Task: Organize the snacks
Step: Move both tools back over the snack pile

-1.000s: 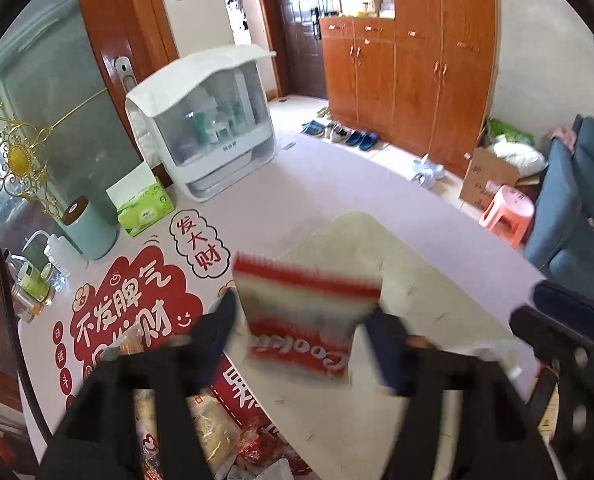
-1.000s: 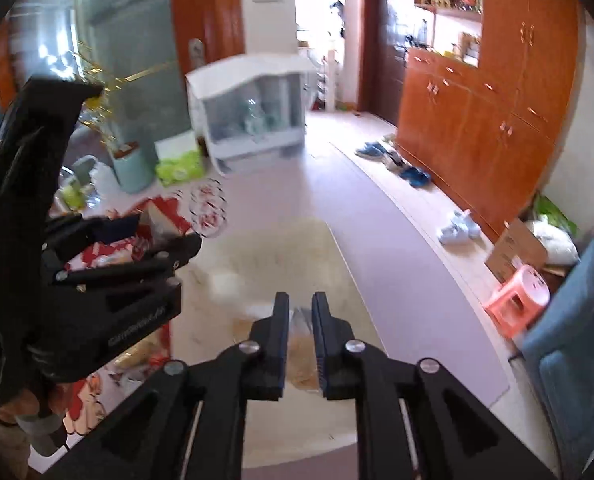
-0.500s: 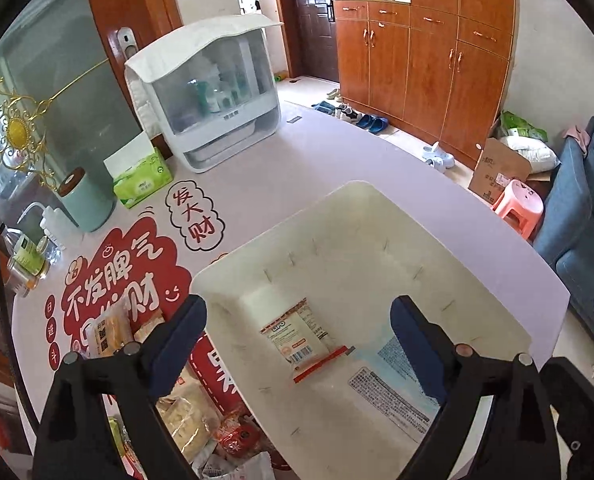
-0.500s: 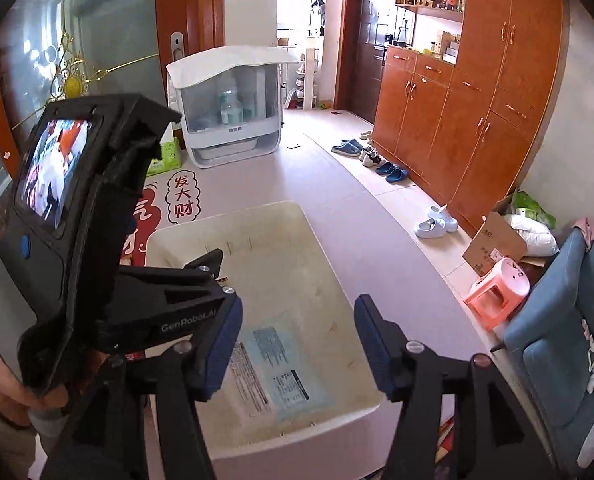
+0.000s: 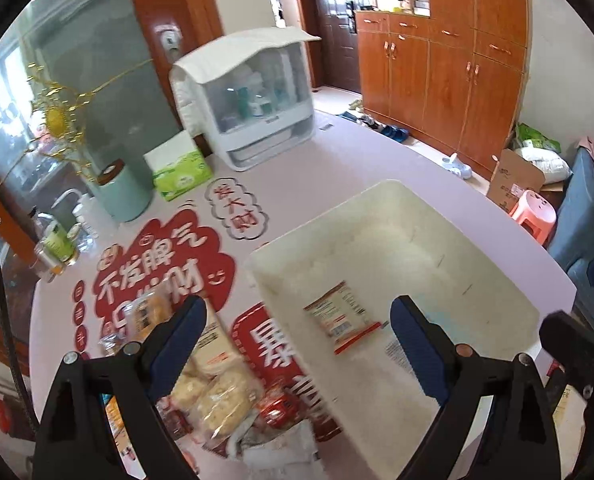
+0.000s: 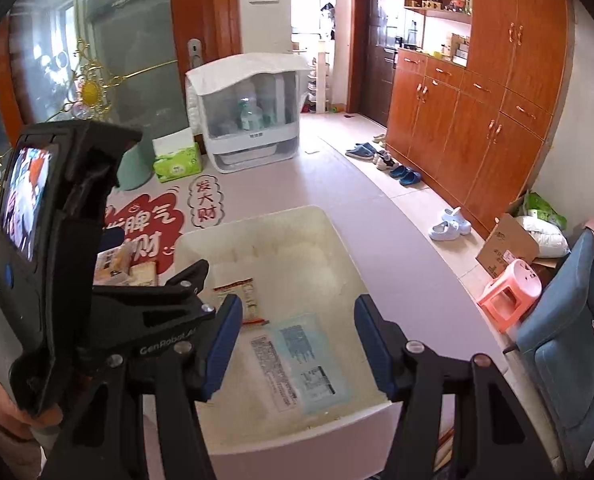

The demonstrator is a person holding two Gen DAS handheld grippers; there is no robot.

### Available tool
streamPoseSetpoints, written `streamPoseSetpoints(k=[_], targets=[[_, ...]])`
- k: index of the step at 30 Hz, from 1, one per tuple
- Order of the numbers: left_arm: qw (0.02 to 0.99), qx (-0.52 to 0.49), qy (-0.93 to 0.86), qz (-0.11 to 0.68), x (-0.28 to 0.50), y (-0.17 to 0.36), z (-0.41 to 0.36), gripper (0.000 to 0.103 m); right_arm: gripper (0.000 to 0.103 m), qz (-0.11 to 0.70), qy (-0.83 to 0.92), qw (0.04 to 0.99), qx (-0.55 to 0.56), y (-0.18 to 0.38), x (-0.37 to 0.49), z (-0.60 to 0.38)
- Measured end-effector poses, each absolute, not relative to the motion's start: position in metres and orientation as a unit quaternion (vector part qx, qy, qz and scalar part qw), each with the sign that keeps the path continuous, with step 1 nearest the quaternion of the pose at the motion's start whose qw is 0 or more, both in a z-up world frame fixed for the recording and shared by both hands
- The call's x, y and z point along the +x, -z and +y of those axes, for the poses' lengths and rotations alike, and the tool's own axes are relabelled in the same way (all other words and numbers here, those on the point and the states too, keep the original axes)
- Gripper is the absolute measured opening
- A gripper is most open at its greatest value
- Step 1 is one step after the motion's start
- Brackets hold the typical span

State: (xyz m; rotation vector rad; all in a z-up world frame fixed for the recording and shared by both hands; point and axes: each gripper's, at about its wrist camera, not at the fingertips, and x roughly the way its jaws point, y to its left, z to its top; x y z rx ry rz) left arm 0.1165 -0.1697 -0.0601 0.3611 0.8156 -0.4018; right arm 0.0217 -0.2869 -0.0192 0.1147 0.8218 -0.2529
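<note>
Table (image 5: 337, 168); "GenRobot" on left gripper (image 6: 165, 344).

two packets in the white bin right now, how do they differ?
The red-edged packet is small and narrow with a red strip along one end; the pale blue packet is clearly larger and flat, with blocks of printed text. The red-edged packet lies nearer the bin's left wall, the blue one nearer its front wall. Both lie flat on the bin floor, touched by neither gripper.

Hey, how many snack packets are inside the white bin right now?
2. A small red-edged packet lies near the bin's left wall, and a larger pale blue packet lies flat at the near end. Gripper fingers may hide more.
</note>
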Motion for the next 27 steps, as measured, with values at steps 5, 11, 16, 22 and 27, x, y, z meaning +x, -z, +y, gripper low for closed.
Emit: streamPoseSetpoints(k=[5, 11, 16, 22, 27], targets=[[0.895, 0.165, 0.156, 0.385, 0.100, 0.046, -0.118, 0.093, 0.059, 0.390, 0.092, 0.915, 0.054, 0.011, 0.017, -0.264], [0.905, 0.156, 0.090, 0.385, 0.086, 0.038, -0.052, 0.093, 0.059, 0.385, 0.039, 0.920, 0.055, 0.006, 0.022, -0.227], [0.909, 0.140, 0.032, 0.390, 0.076, 0.034, 0.012, 0.093, 0.059, 0.390, -0.005, 0.920, 0.045, 0.007, 0.034, -0.187], [0.908, 0.124, -0.014, 0.400, 0.067, 0.038, 0.073, 0.093, 0.059, 0.398, -0.046, 0.916, 0.024, 0.012, 0.045, -0.142], [0.902, 0.112, -0.029, 0.417, 0.065, 0.048, 0.113, 0.093, 0.059, 0.419, -0.060, 0.906, 0.014, 0.026, 0.049, -0.113]])
